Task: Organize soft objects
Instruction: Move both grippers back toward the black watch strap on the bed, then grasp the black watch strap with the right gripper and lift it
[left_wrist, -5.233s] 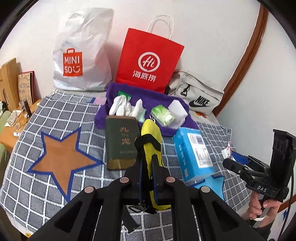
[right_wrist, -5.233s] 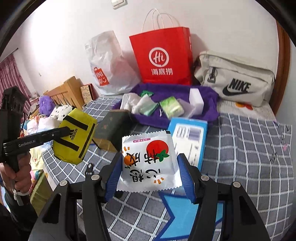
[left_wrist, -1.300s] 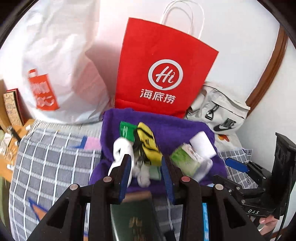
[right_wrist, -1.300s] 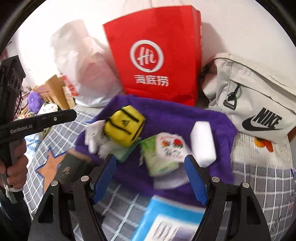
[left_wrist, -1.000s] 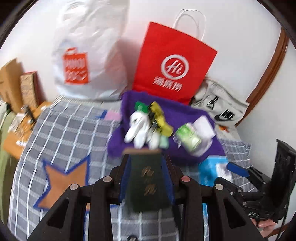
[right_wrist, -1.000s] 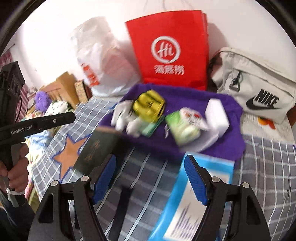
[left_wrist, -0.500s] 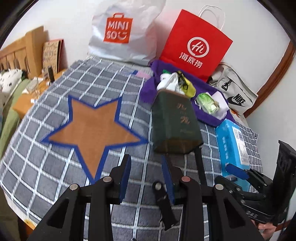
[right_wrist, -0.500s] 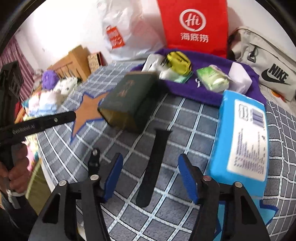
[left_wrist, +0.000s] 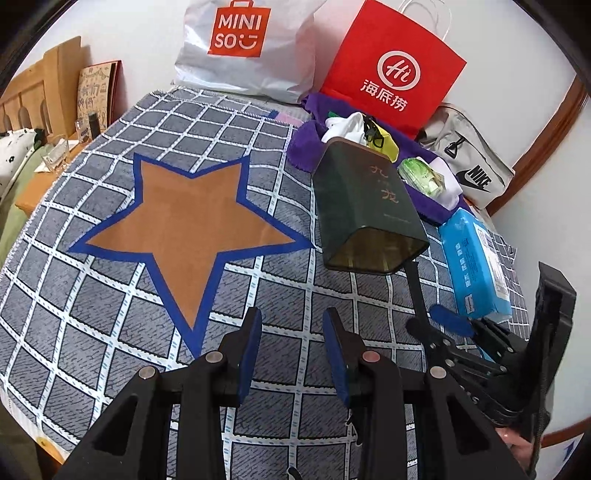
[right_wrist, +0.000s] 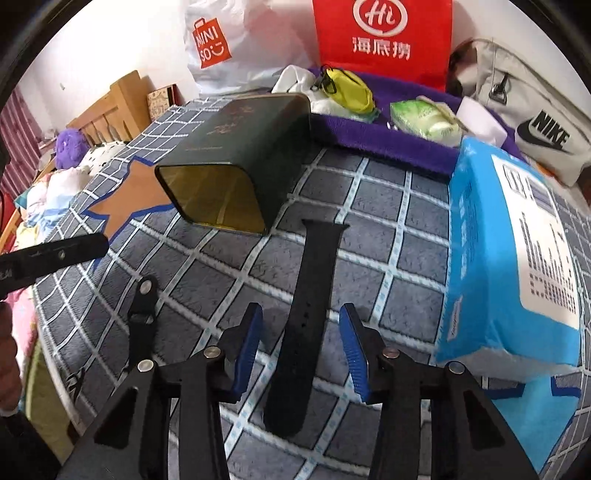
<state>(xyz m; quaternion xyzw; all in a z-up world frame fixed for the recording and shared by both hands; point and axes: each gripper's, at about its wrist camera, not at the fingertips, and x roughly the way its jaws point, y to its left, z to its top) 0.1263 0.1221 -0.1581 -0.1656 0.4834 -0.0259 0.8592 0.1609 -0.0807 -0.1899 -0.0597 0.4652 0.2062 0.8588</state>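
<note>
Black watch strap (right_wrist: 306, 314) lies flat on the grey checked blanket, centre of right wrist view, running from mid-frame down twd the bottom, w/ small holes along its lower half. Shorter buckle piece (right_wrist: 142, 317) lies apart at lower left. Purple towel (right_wrist: 388, 144) across upper frame carries a yellow pouch (right_wrist: 351, 92), white cloth (right_wrist: 295, 83) & green tissue pack (right_wrist: 424, 116), bunched close together.

Matt woven blanket (left_wrist: 110, 295); glossy dark tin (right_wrist: 243, 147); smooth matt rubbery strap (right_wrist: 306, 306); shiny plastic wipes pack (right_wrist: 517, 258); fuzzy purple towel (right_wrist: 388, 140); red paper bag (left_wrist: 388, 70).
</note>
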